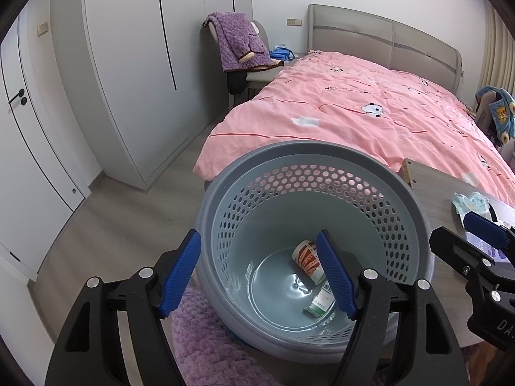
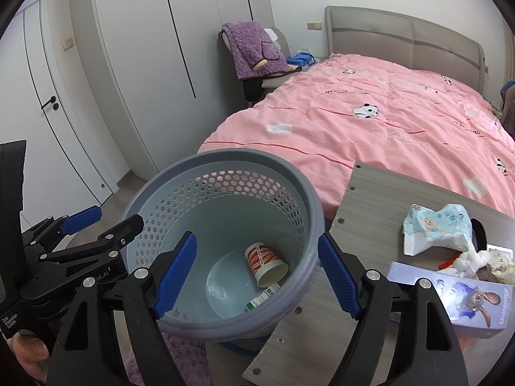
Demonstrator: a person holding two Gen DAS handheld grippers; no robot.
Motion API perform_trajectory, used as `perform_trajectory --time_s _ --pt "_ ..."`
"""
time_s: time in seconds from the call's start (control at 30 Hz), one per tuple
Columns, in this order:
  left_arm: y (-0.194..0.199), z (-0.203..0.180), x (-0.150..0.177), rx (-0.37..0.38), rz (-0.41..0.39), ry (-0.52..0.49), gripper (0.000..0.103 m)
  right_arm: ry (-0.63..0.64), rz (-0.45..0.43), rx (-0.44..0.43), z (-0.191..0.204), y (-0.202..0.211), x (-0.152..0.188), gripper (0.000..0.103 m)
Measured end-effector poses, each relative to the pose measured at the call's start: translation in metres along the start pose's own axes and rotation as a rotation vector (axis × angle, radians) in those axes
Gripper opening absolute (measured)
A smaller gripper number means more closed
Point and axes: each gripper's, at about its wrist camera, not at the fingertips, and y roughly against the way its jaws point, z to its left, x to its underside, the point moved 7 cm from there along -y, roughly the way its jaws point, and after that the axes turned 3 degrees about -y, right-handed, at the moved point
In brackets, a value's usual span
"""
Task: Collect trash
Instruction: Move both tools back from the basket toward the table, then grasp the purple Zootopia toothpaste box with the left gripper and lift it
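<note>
A grey perforated waste basket (image 1: 415, 212) (image 2: 309, 199) stands beside the wooden table (image 2: 379, 199). Inside it lie a paper cup (image 1: 307, 259) (image 2: 265, 262) and a small green-and-white box (image 1: 320, 302) (image 2: 262, 297). My left gripper (image 1: 257, 273) is open and empty, its jaws astride the basket's near-left wall. My right gripper (image 2: 256, 273) is open and empty above the basket's near rim; it also shows in the left wrist view (image 1: 482, 225). On the table lie a crumpled blue-and-white wrapper (image 2: 434, 230) (image 1: 471, 204), crumpled tissue (image 2: 482, 259) and a purple cartoon box (image 2: 460, 296).
A bed with a pink cover (image 1: 370, 109) (image 2: 386, 122) fills the space behind the basket and table. A chair with a purple robe (image 1: 238, 41) stands by white wardrobes (image 1: 135, 64). A purple fluffy rug (image 1: 206, 337) lies under the basket.
</note>
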Motion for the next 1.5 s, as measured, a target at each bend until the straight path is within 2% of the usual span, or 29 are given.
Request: perform_trajectory --time_s 0.57,1.07,1.37,1.5 --pt "0.031 -0.064 0.005 0.106 -0.023 -0.087 0.071 -0.079 -0.049 0.09 -0.054 0.059 0.019 0.078" --pt "0.043 -0.141 0.017 0.216 0.003 -0.196 0.071 -0.205 -0.071 0.236 -0.15 0.111 0.057 0.079" --pt "0.039 -0.198 0.016 0.327 0.013 -0.311 0.071 -0.288 -0.058 0.275 -0.196 0.127 0.083 0.079" --pt "0.037 -0.224 0.017 0.427 0.024 -0.391 0.071 -0.326 -0.056 0.289 -0.213 0.135 0.092 0.079"
